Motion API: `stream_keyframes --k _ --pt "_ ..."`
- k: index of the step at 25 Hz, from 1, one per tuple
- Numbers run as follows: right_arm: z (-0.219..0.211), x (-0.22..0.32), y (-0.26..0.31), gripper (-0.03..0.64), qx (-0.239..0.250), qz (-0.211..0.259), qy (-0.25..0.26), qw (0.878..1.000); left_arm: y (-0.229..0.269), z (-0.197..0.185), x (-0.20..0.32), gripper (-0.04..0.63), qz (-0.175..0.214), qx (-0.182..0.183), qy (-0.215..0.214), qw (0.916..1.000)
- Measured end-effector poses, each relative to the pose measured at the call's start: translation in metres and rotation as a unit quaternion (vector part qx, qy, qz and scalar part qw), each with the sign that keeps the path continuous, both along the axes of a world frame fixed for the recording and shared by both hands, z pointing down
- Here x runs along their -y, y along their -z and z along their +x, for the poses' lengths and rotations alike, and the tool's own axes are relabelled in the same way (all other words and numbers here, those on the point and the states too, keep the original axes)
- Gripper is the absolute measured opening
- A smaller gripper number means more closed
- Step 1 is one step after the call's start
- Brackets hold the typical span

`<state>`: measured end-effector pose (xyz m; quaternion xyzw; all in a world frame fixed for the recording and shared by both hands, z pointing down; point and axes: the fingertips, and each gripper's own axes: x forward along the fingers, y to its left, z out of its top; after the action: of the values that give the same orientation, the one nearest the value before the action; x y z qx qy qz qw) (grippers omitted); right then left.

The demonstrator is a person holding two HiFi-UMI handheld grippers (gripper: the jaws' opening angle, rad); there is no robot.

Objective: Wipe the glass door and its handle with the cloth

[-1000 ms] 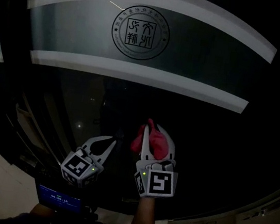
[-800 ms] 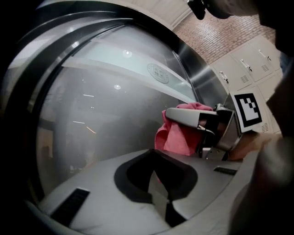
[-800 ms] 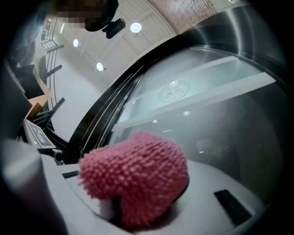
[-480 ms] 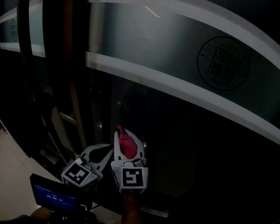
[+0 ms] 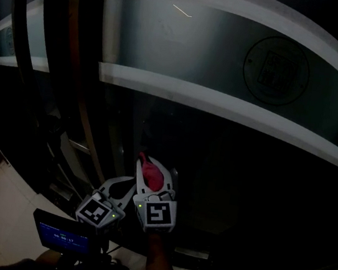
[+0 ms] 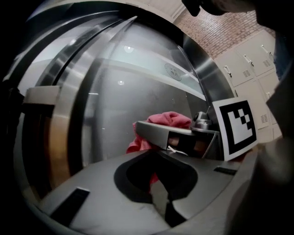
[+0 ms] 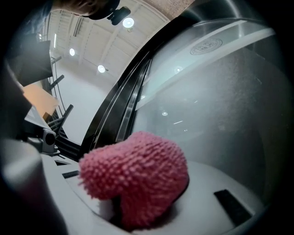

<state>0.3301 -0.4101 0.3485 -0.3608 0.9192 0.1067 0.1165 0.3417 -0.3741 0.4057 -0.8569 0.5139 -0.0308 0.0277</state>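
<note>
Reading head view: right gripper (image 5: 153, 171) clamped on pink cloth (image 5: 151, 175), raised toward dark lower pane of glass door (image 5: 257, 176); contact with glass not confirmable. Left gripper (image 5: 125, 184) just beside it, lower left.

Left gripper view: jaws together, nothing between.

Right gripper view: cloth bunched between jaws, glass close ahead. Handle not identified.

Risk: bunched cloth offers small wiping face, so hard jaw tips may scrape glass if angled wrong. Grippers close together, so sideways stroke may knock them.
</note>
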Motion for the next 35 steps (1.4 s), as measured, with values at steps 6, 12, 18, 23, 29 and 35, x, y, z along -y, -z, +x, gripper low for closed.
stream_keyframes --k 6,12,18,23,29,35 --pt "0.120 0.008 -0.005 0.055 0.007 -0.012 -0.094 0.996 -0.004 0.111 0.006 0.003 -0.004 -0.003 -0.095 0.9955" --pt "0.269 0.008 -0.013 0.055 0.006 -0.013 -0.196 0.981 0.002 0.230 0.000 0.003 -0.001 -0.020 -0.170 0.9853" --pt "0.392 -0.001 -0.011 0.055 0.004 -0.011 -0.277 0.961 0.003 0.316 -0.017 0.003 0.000 -0.027 -0.214 0.9764" --pt "0.425 -0.009 -0.011 0.055 0.016 -0.011 -0.290 0.957 0.000 0.342 -0.024 0.003 -0.005 -0.023 -0.218 0.9756" --pt "0.403 -0.013 -0.010 0.055 0.030 -0.007 -0.258 0.966 -0.003 0.319 -0.023 0.003 -0.009 -0.012 -0.182 0.9832" --pt "0.332 -0.029 -0.002 0.055 0.040 0.001 -0.197 0.980 -0.011 0.260 -0.030 0.003 -0.025 0.001 -0.137 0.9903"
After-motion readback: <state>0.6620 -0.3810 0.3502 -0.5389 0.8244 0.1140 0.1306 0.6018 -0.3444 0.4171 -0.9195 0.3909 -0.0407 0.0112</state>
